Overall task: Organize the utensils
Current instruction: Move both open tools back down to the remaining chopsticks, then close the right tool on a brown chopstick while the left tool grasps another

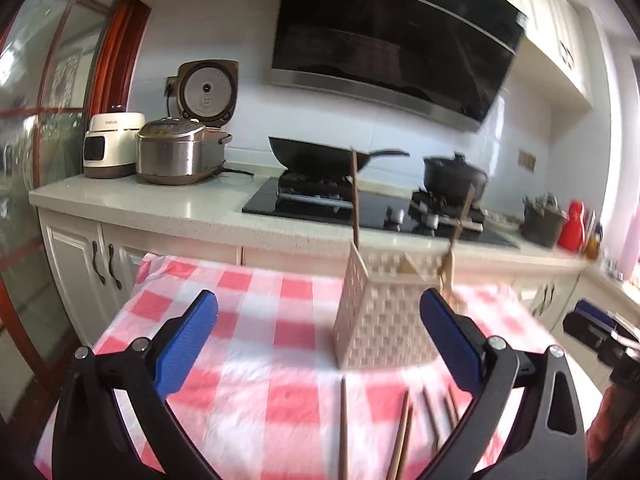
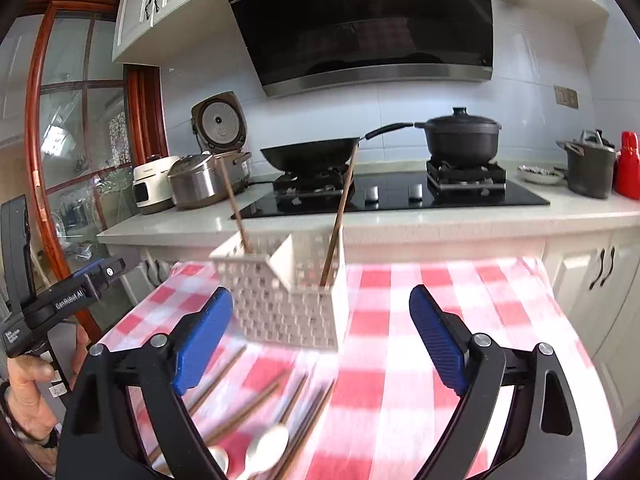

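A white perforated utensil basket (image 1: 380, 320) (image 2: 288, 304) stands on the red-and-white checked tablecloth (image 1: 248, 320) (image 2: 440, 300). Two brown chopsticks (image 1: 355, 200) (image 2: 340, 216) stand in it, in separate compartments. Several more chopsticks (image 1: 400, 440) (image 2: 240, 412) lie loose on the cloth in front of the basket, with two white spoons (image 2: 272, 448) beside them. My left gripper (image 1: 318, 340) is open and empty, just short of the basket. My right gripper (image 2: 320, 336) is open and empty above the loose utensils. The left gripper's body also shows at the left edge of the right wrist view (image 2: 72, 296).
Behind the table runs a white counter (image 2: 180, 224) with a black hob, a wok (image 2: 312, 154), a lidded pot (image 2: 460, 136), rice cookers (image 1: 176, 152), a grey pot (image 2: 592, 168) and a red bottle (image 2: 628, 164). A black range hood hangs above. A glass door stands at the left.
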`<action>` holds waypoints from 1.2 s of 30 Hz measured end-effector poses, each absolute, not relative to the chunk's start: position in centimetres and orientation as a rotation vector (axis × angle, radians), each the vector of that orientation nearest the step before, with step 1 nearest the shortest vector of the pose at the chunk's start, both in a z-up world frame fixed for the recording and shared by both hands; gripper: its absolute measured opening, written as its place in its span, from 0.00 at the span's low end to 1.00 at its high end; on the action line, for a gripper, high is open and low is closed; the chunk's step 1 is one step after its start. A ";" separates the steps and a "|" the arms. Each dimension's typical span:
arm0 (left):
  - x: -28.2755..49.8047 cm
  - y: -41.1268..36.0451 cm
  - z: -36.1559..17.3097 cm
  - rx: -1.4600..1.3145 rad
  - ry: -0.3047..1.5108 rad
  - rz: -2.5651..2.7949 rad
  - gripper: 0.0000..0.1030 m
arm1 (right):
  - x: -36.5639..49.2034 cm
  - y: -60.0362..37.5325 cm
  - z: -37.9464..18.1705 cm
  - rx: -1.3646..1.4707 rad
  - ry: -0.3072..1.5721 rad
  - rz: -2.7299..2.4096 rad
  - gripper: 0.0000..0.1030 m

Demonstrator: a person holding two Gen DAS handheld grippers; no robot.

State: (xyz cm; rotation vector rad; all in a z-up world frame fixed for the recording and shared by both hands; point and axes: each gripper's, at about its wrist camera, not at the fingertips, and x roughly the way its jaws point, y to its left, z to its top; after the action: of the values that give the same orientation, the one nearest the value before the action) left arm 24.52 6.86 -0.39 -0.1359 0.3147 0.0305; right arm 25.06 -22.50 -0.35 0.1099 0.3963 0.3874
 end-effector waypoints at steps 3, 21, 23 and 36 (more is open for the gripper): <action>22.9 6.4 -1.6 -0.122 0.343 0.033 0.95 | 24.0 -22.9 -1.5 0.125 0.430 0.389 0.82; 20.5 6.0 -6.1 -0.067 0.475 0.041 0.94 | 25.7 -19.8 -10.5 0.133 0.779 0.278 0.53; 20.2 6.1 -5.9 -0.051 0.465 0.044 0.94 | 26.1 -19.8 -11.1 0.140 0.807 0.256 0.45; 20.1 7.0 -6.8 -0.047 0.484 0.042 0.91 | 27.7 -17.4 -12.1 0.101 0.869 0.249 0.19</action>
State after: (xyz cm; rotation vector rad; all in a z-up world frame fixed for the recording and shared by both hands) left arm 20.12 6.99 -6.75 -0.0470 0.4837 0.0424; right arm 27.73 -17.36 -12.14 0.1011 0.8692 0.2487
